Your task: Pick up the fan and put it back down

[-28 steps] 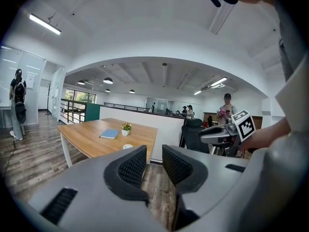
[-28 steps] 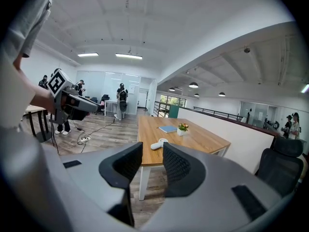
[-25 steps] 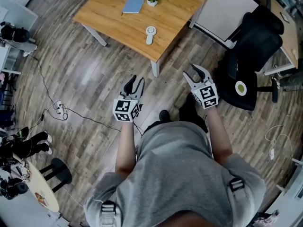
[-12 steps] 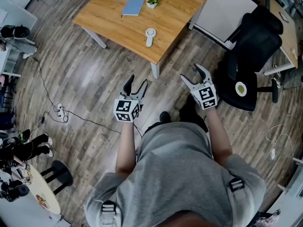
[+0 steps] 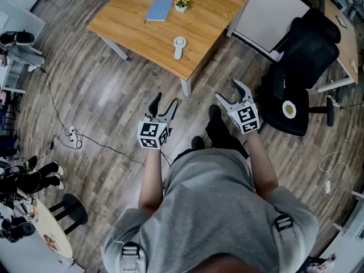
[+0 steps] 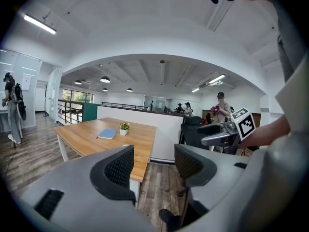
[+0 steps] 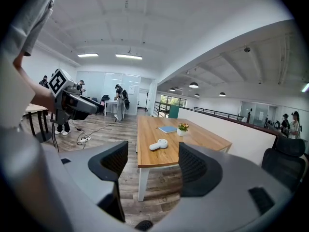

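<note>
**Both grippers wide open, fan lying on the table**

A person in a grey shirt (image 5: 216, 209) stands on a wooden floor (image 5: 108, 90) and holds a gripper in each hand. Both grippers are out in front of the body, up in the air over the floor, near one corner of the table.

The left gripper (image 5: 166, 100) has its jaws wide apart. Nothing is between them. Only the floor and the edge of the table show through the gap.

The right gripper (image 5: 227, 90) has its jaws as wide apart as they go. It holds nothing too. In the right gripper view the fan shows far off through the gap.

The small white hand fan (image 5: 179, 44) lies flat on the wooden table (image 5: 210, 21), near the edge that is closest to the person. Its round head points away from the person and its handle points back toward them. It is well apart from both grippers, and nothing touches it.

Farther back on the table lies a blue book (image 5: 159, 9). Just beside the book stands a little white pot with flowers (image 5: 182, 0).

A black office chair (image 5: 301, 67) stands to the right of the person, near the right gripper. A thin cable (image 5: 96, 142) runs across the floor on the left.
</note>
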`<state>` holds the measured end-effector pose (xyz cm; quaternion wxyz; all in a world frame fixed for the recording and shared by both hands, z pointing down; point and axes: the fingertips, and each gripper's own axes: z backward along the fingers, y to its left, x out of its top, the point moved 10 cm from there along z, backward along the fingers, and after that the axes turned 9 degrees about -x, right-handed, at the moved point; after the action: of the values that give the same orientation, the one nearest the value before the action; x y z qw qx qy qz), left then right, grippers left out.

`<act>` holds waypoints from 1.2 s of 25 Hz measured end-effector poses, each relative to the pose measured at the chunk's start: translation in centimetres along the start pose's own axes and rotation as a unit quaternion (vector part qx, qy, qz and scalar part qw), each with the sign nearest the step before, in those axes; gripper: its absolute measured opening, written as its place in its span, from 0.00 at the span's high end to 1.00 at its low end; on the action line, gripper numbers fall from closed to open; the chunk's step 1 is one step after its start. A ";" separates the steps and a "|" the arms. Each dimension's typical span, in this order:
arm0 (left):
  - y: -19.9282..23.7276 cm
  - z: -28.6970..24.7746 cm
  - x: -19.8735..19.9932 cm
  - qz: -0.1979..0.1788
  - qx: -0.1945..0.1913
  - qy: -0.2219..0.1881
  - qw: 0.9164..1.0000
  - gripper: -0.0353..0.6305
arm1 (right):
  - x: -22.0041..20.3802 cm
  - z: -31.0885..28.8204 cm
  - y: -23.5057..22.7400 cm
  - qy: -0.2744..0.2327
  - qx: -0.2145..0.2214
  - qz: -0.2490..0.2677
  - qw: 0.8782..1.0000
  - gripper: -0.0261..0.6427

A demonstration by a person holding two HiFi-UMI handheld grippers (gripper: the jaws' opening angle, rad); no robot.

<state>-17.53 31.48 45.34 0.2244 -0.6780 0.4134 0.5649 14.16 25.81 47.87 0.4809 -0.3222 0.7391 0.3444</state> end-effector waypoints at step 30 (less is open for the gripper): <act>6.5 -12.6 4.7 0.025 0.040 0.001 0.999 0.54 | 2.3 -13.7 -11.2 0.007 0.045 0.009 0.999 0.47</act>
<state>-15.43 16.70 45.19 0.2370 -0.6583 0.4529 0.5526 15.75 8.00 47.59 0.4868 -0.2964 0.7598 0.3128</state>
